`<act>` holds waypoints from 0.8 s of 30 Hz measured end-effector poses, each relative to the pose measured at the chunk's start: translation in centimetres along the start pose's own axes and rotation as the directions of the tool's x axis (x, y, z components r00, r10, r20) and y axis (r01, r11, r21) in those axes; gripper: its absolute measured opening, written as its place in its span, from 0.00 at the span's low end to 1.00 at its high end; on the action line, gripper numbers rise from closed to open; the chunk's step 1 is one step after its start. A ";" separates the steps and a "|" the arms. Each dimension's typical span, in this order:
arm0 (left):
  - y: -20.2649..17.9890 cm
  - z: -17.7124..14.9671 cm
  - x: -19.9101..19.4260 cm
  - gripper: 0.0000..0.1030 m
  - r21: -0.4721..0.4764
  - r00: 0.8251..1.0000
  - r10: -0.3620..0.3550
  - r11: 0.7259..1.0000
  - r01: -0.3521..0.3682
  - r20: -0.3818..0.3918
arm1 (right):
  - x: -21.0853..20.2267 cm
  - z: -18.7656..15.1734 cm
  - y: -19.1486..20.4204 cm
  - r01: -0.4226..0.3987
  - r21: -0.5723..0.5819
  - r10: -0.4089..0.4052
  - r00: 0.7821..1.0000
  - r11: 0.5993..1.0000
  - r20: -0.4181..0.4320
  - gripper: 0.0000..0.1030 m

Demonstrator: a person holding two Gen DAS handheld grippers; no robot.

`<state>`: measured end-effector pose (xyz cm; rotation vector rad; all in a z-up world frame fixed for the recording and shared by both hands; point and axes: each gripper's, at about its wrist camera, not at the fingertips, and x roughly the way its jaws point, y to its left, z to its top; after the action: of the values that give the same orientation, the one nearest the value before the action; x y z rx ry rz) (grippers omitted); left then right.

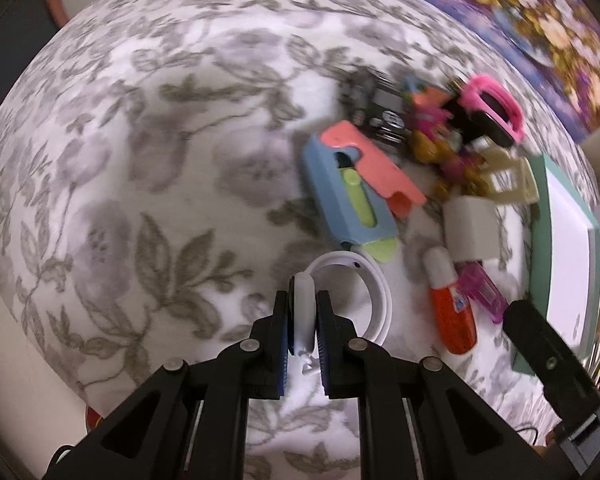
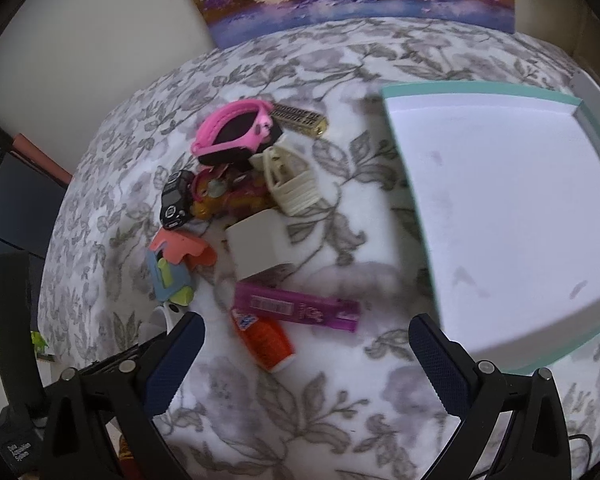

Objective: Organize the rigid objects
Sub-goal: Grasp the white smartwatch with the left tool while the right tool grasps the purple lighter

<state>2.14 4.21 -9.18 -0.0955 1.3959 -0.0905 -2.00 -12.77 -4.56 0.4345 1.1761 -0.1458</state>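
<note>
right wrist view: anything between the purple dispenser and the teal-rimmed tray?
Nothing. In the right wrist view, only bare floral cloth lies between the purple dispenser and the tray.

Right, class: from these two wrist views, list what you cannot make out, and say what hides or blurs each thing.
- White band: left view, its near end is hidden between the left tool's pads.
- Pile around the pink goggles: left view, motion blur smears details.
- White-lined tray: left view, cut off by the frame edge.
- Black watch: right view, face too small to read.
</note>
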 end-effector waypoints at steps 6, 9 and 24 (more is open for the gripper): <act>1.7 0.0 0.5 0.12 -0.023 1.000 -0.009 1.000 0.009 -0.009 | 1.8 0.3 0.4 0.034 0.025 -0.034 0.999 0.999 -0.028 1.00; 2.1 0.2 0.2 0.13 -0.021 1.000 -0.015 1.000 0.014 -0.010 | 2.7 0.4 0.5 0.047 0.041 -0.045 0.998 0.998 -0.045 1.00; 3.2 1.6 -0.9 0.13 -0.015 1.000 0.008 1.000 -0.008 -0.019 | 4.3 0.8 0.9 0.084 0.083 -0.080 0.995 0.993 -0.053 0.83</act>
<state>3.57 7.57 -8.40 -0.1015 1.4157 -0.0745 0.66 -11.84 -8.03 0.4669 1.2405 -0.2584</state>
